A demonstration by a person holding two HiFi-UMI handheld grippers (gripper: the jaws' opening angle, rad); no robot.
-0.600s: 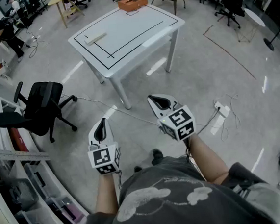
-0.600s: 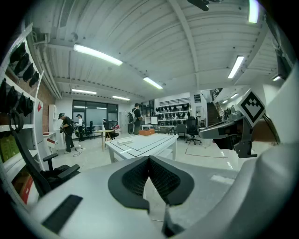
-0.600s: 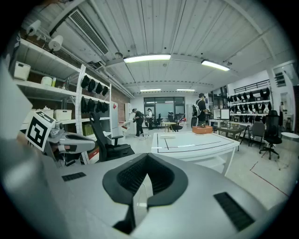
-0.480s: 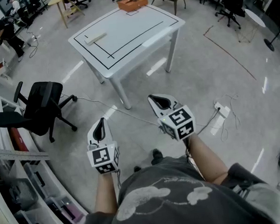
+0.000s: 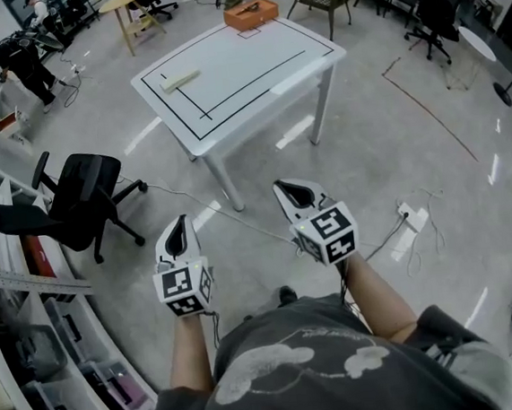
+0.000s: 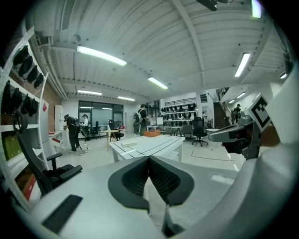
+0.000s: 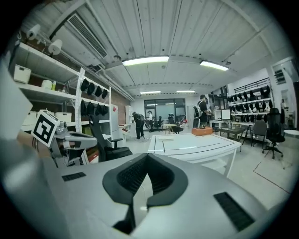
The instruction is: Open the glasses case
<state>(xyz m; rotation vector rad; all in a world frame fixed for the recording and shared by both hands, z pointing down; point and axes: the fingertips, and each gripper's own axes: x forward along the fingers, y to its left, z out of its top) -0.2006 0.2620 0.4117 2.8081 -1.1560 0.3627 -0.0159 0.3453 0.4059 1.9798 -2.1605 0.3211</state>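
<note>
head view: left gripper (image 5: 181, 222) and right gripper (image 5: 280, 187) both clenched, empty, well apart from white table (image 5: 243, 70).

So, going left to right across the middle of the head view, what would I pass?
First the black wheeled office chair, then the left gripper, then the right gripper, then the white power strip lying on the floor.
</note>
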